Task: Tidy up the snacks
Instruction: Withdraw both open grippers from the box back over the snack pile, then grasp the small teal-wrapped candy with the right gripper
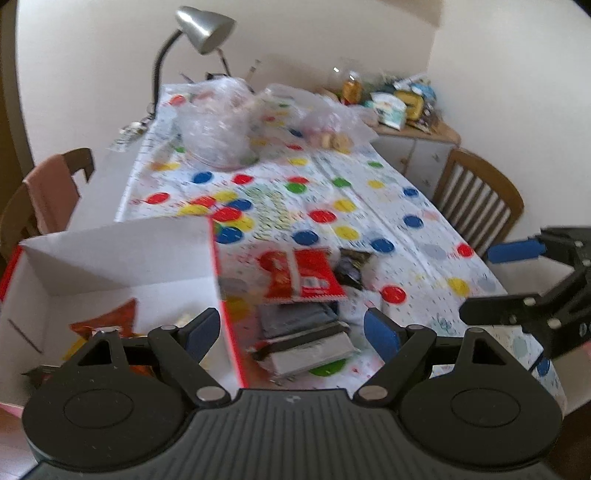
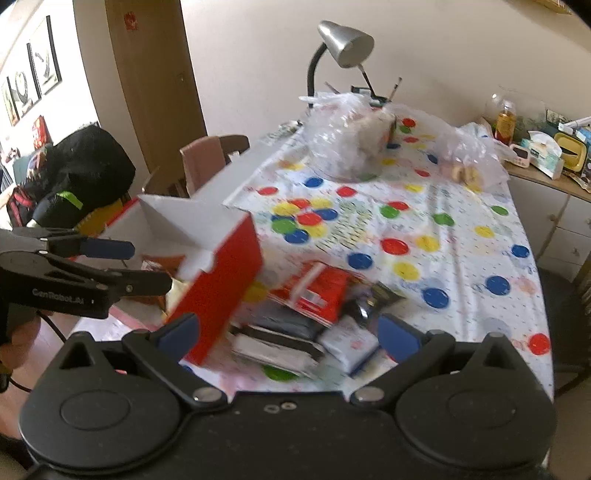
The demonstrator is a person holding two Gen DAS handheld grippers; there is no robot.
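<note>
A cardboard box [image 1: 110,254], white inside and red outside [image 2: 221,284], stands at the table's near left with an orange packet [image 1: 110,319] in it. Right of it lies a pile of snacks: a red packet [image 1: 301,275] [image 2: 317,291] on top, with dark and grey-white packets [image 1: 310,347] [image 2: 347,345] under it. My left gripper [image 1: 291,332] is open above the box's right wall and the pile, gripping nothing. The right gripper [image 2: 288,334] is open wide over the pile, also empty. Each gripper shows in the other's view: the right gripper [image 1: 495,282], the left gripper [image 2: 140,266].
A spotted tablecloth [image 1: 369,206] covers the table. At the far end are clear plastic bags [image 1: 218,122] and a desk lamp [image 1: 203,29]. Wooden chairs [image 1: 476,206] stand on both sides. A cluttered sideboard [image 2: 546,158] sits at the back right, and a black bag [image 2: 88,173] at the left.
</note>
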